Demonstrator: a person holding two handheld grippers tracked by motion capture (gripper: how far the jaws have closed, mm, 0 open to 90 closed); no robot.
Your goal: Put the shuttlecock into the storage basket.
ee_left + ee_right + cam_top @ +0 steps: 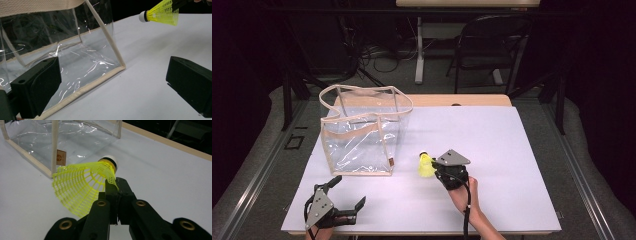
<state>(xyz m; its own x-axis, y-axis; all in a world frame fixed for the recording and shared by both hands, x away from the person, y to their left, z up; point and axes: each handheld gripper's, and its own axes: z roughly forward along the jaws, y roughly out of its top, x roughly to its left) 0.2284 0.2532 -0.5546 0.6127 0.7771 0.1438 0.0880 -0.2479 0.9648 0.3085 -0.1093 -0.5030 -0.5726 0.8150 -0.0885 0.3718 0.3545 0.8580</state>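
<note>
A yellow plastic shuttlecock with a white cork tip hangs just above the white table, pinched by its mesh skirt. My right gripper is shut on that skirt, its jaws pressed together on the edge. The shuttlecock also appears at the top right of the left gripper view. A clear plastic tote bag with beige trim stands upright and open-topped to its left. My left gripper rests near the table's front left corner, jaws wide apart and empty, pointed at the bag's near bottom corner.
The white table top has a wooden strip along its far edge. Behind it stand a dark chair and a table leg with cables on the floor. A small brown label is on the bag's side.
</note>
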